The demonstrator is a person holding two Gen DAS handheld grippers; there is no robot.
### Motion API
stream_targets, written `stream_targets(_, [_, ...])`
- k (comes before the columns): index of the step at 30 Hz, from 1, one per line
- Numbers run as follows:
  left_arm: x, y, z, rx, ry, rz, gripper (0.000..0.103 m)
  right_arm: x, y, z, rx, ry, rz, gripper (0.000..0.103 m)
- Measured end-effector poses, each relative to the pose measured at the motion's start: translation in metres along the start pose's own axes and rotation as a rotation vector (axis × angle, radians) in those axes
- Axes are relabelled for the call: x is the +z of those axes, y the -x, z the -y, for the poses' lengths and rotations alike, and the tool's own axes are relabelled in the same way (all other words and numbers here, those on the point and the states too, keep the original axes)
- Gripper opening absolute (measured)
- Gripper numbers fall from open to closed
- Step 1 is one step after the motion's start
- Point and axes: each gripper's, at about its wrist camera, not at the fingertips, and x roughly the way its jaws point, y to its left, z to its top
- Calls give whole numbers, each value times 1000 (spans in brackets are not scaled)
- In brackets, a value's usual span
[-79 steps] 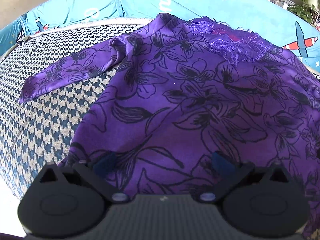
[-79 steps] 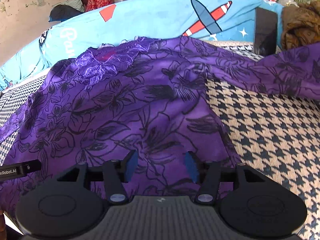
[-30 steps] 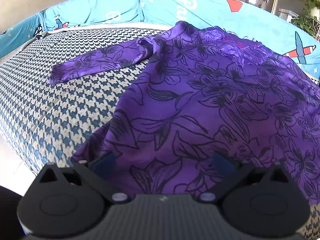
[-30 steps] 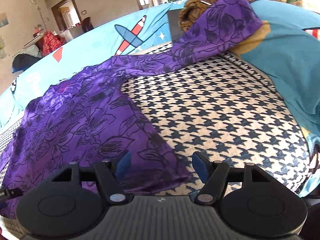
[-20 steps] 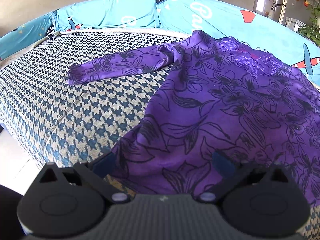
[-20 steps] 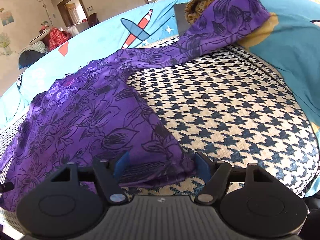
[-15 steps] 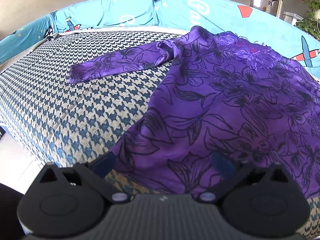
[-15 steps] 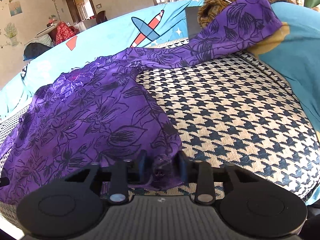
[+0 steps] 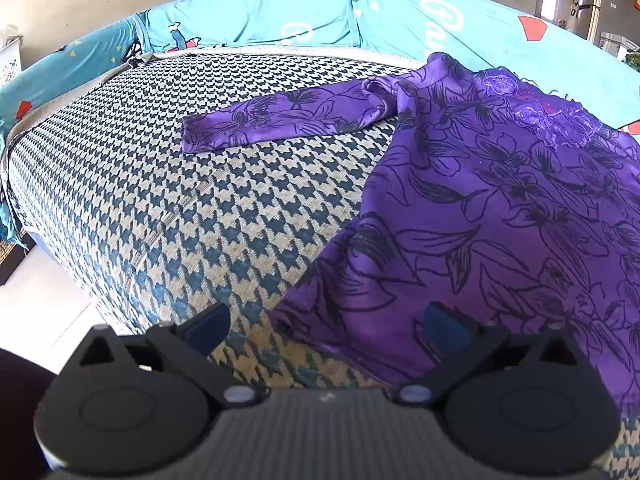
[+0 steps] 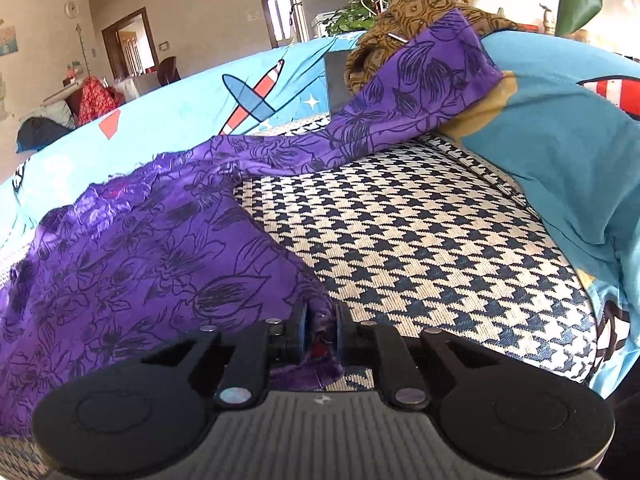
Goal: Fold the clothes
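Observation:
A purple top with black flower print (image 9: 500, 208) lies spread on the houndstooth sofa seat (image 9: 168, 208). Its one sleeve (image 9: 280, 120) lies flat to the left. My left gripper (image 9: 324, 326) is open, low over the hem's left corner, which lies between the fingers untouched. In the right wrist view the top (image 10: 140, 264) fills the left side, and its other sleeve (image 10: 400, 112) runs up onto the back cushions. My right gripper (image 10: 320, 328) pinches the hem's right corner; its jaws are opening slightly, with the cloth still between the pads.
Blue printed cushions (image 9: 280, 20) line the sofa's back and sides, with another blue cushion (image 10: 560, 152) at the right. A brown patterned cloth (image 10: 408, 20) lies on the backrest under the sleeve. The seat's front edge drops to a pale floor (image 9: 48, 304) at the left.
My right gripper has shut on the hem's right corner, which lay loose between open fingers before. My left gripper has slid left along the hem to its left corner, still open.

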Motion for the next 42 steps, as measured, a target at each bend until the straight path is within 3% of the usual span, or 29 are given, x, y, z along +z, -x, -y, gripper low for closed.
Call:
stream_targets(3, [1,1,-1,-5,3,5,103,3,10,0,40,-10,62,31])
stream_targets(6, [1,2,-1,-9,5,4,103,3,15,-9,116,35,72,32])
stream_targets(14, [0,8,1,-25,-3,15,103,-20,6,-50,374,171,-117,33])
stream_targets(19, [-4,13,4,-48,-16,3,103,-39,7,-80,481,277,-209,33])
stream_targets(25, [-14,20,10,-67,-62,-9,103,-58,9,-104,524,398,-269,33])
stream_targets(31, [-28,24,19,-88,-127,-38,103,-71,11,-126,479,514,-242,33])
stream_targets(37, [-39,26,28,-101,-197,-54,103,-62,10,-136,462,469,-189,33])
stream_targets(42, [-38,21,31,-86,-199,-54,103,-54,5,-139,465,405,-177,33])
